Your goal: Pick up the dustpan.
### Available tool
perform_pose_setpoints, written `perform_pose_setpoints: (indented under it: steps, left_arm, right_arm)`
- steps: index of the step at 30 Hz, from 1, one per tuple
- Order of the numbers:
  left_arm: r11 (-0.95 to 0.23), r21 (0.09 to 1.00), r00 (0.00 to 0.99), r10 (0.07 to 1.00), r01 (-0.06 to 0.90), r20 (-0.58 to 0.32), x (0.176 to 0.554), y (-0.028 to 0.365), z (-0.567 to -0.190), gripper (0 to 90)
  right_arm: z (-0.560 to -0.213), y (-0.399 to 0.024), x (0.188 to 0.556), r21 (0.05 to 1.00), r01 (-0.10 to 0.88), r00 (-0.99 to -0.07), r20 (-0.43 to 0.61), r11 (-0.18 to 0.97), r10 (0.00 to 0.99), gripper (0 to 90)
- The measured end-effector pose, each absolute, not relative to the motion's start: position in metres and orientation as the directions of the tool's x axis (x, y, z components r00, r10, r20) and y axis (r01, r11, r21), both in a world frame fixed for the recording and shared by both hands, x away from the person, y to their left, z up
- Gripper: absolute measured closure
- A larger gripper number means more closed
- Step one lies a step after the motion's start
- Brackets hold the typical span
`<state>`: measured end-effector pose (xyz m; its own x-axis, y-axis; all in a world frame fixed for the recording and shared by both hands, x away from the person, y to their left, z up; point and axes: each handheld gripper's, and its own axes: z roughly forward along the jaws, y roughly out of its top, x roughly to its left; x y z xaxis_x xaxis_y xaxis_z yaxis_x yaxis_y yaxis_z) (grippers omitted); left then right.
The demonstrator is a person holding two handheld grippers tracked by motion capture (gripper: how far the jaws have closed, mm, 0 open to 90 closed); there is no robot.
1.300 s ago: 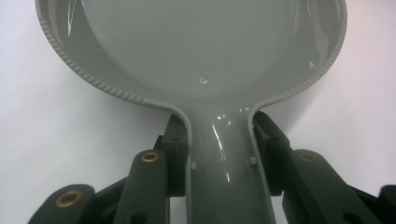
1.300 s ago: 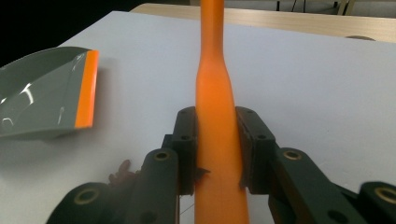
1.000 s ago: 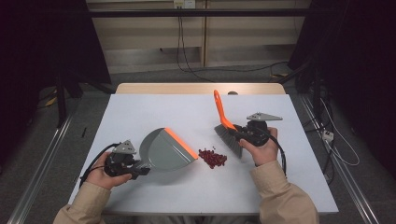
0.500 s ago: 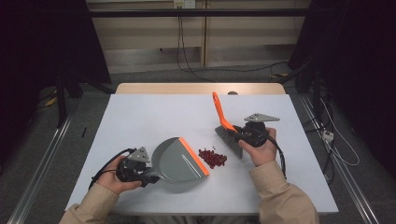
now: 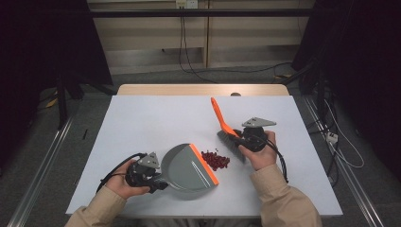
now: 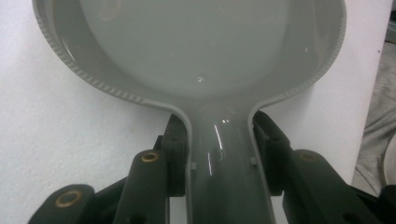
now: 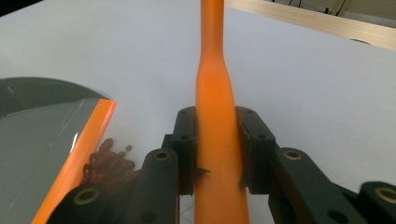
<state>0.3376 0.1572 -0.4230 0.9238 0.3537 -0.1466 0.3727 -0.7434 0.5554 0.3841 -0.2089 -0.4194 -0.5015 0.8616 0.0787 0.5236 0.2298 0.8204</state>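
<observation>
A grey dustpan [image 5: 187,166] with an orange lip lies on the white table [image 5: 151,118], its lip beside a small pile of dark red bits [image 5: 216,160]. My left gripper [image 5: 152,177] is shut on the dustpan's grey handle [image 6: 219,158], which sits between its two pads in the left gripper view. To the right of the pile stands a hand brush [image 5: 226,130] with an orange handle pointing up and away, dark bristles on the table. My right gripper [image 5: 241,138] is shut on that orange handle [image 7: 215,121]. The red bits [image 7: 109,163] lie against the orange lip [image 7: 74,163].
A bare wooden strip [image 5: 203,90] runs along the table's far edge. Cables trail on the floor behind and to the right of the table. White tabletop stretches away to the far left and far right of the tools.
My left gripper has carried the dustpan to the right, bringing its orange lip up to the red pile. The brush in my right gripper has stayed where it was.
</observation>
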Motion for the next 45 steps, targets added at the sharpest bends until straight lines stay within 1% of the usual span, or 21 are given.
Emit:
perform_pose_setpoints:
  steps: [5,6,13,20,21,26,27,28,32,33,35,37,38,39,42,43,45]
  left_arm:
    - [-0.746,0.548,0.923,0.353,0.377,-0.155,0.339,0.157,-0.425,63.1]
    - [-0.768,0.535,0.933,0.335,0.353,-0.136,0.341,0.158,-0.425,63.2]
    - [-0.753,0.541,0.924,0.351,0.375,-0.152,0.341,0.158,-0.428,63.1]
    - [-0.753,0.536,0.922,0.352,0.382,-0.164,0.341,0.156,-0.429,63.1]
    - [-0.719,0.554,0.904,0.383,0.420,-0.188,0.338,0.155,-0.430,63.1]
    - [-0.723,0.554,0.907,0.375,0.414,-0.188,0.339,0.155,-0.429,63.1]
    - [-0.756,0.537,0.925,0.343,0.375,-0.164,0.341,0.157,-0.428,63.1]
    - [-0.716,0.558,0.904,0.382,0.421,-0.192,0.338,0.155,-0.429,63.1]
    - [-0.720,0.557,0.908,0.375,0.414,-0.190,0.339,0.155,-0.429,63.1]
    - [-0.752,0.539,0.923,0.346,0.380,-0.168,0.341,0.156,-0.428,63.1]
    - [-0.715,0.558,0.904,0.379,0.421,-0.196,0.339,0.154,-0.429,63.0]
    - [-0.713,0.560,0.904,0.380,0.422,-0.197,0.339,0.153,-0.429,63.1]
    - [-0.730,0.551,0.912,0.365,0.405,-0.187,0.340,0.154,-0.428,63.1]
    - [-0.713,0.559,0.903,0.380,0.423,-0.199,0.339,0.153,-0.429,63.1]
    - [-0.715,0.556,0.903,0.381,0.424,-0.198,0.339,0.153,-0.429,63.1]
    - [-0.738,0.545,0.915,0.358,0.398,-0.183,0.341,0.153,-0.428,63.0]
    - [-0.733,0.549,0.914,0.361,0.401,-0.185,0.340,0.152,-0.428,63.0]
  right_arm:
    - [-0.421,-0.201,0.381,0.822,0.493,-0.534,0.027,0.285,0.845,71.6]
    - [-0.422,-0.199,0.380,0.822,0.488,-0.537,0.017,0.295,0.843,71.6]
    - [-0.423,-0.186,0.370,0.821,0.467,-0.564,-0.009,0.328,0.826,71.5]
    - [-0.423,-0.180,0.366,0.820,0.469,-0.566,-0.006,0.329,0.824,71.2]
    - [-0.423,-0.179,0.365,0.819,0.471,-0.565,-0.005,0.327,0.825,71.1]
    - [-0.423,-0.177,0.364,0.819,0.479,-0.568,0.016,0.315,0.823,70.9]
    - [-0.423,-0.176,0.363,0.819,0.478,-0.566,0.011,0.317,0.824,70.9]
    - [-0.423,-0.176,0.363,0.819,0.477,-0.567,0.011,0.318,0.824,70.9]
    - [-0.424,-0.174,0.362,0.820,0.484,-0.568,0.027,0.307,0.823,70.7]
    - [-0.424,-0.174,0.362,0.821,0.483,-0.565,0.026,0.305,0.824,70.7]
    - [-0.424,-0.172,0.361,0.819,0.485,-0.568,0.029,0.307,0.822,70.6]
    - [-0.425,-0.170,0.360,0.819,0.479,-0.571,0.020,0.314,0.820,70.4]
    - [-0.425,-0.169,0.359,0.819,0.479,-0.573,0.019,0.316,0.819,70.4]
    - [-0.425,-0.168,0.359,0.819,0.478,-0.573,0.017,0.317,0.820,70.3]
    - [-0.426,-0.166,0.358,0.820,0.483,-0.574,0.030,0.308,0.819,70.1]
    - [-0.426,-0.166,0.358,0.819,0.481,-0.578,0.029,0.312,0.816,70.0]
    - [-0.426,-0.165,0.357,0.820,0.482,-0.577,0.032,0.309,0.816,69.9]
